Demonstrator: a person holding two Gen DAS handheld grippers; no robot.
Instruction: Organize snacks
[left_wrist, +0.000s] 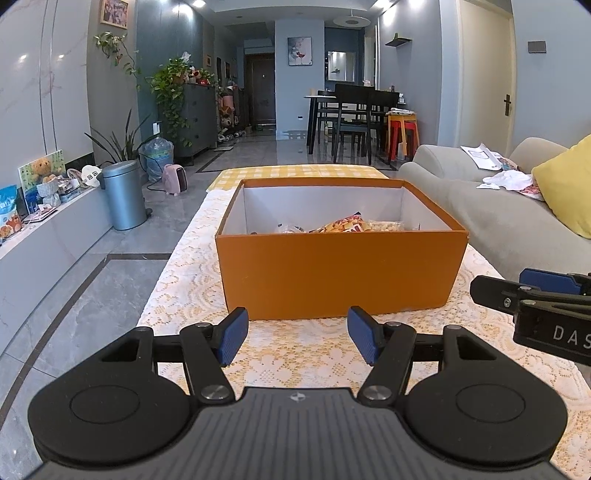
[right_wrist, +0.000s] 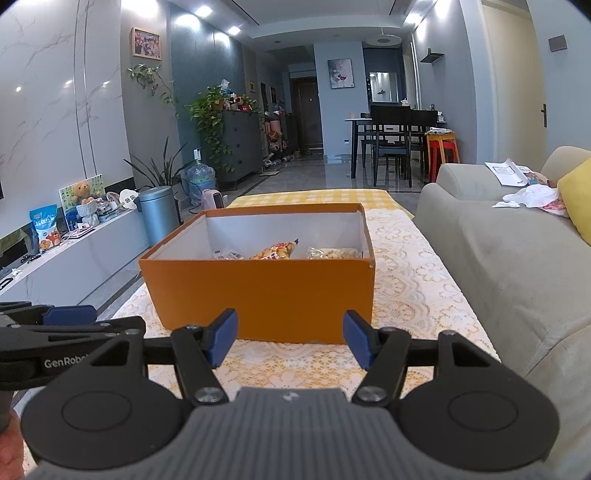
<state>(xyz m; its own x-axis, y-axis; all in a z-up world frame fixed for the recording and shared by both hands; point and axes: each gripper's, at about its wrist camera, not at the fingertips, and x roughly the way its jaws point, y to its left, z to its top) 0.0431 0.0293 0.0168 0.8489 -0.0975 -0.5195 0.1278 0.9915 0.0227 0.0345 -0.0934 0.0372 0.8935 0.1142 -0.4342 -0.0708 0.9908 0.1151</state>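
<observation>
Hovering side by side over bare lace tablecloth, the left gripper and right gripper gape empty just short of the orange box, snack packets inside.

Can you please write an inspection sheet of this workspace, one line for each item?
Surface: table with lace cloth, bare in front of the box.
Job's things: orange box open, holding snack packets.
Clutter: nothing seen on the table besides the box.
Grippers: left gripper and right gripper both open and empty, short of the box.
Cables: a cord on the floor near the pink heater.
Surroundings: grey sofa with a yellow cushion, bin, plants, dining table.
</observation>
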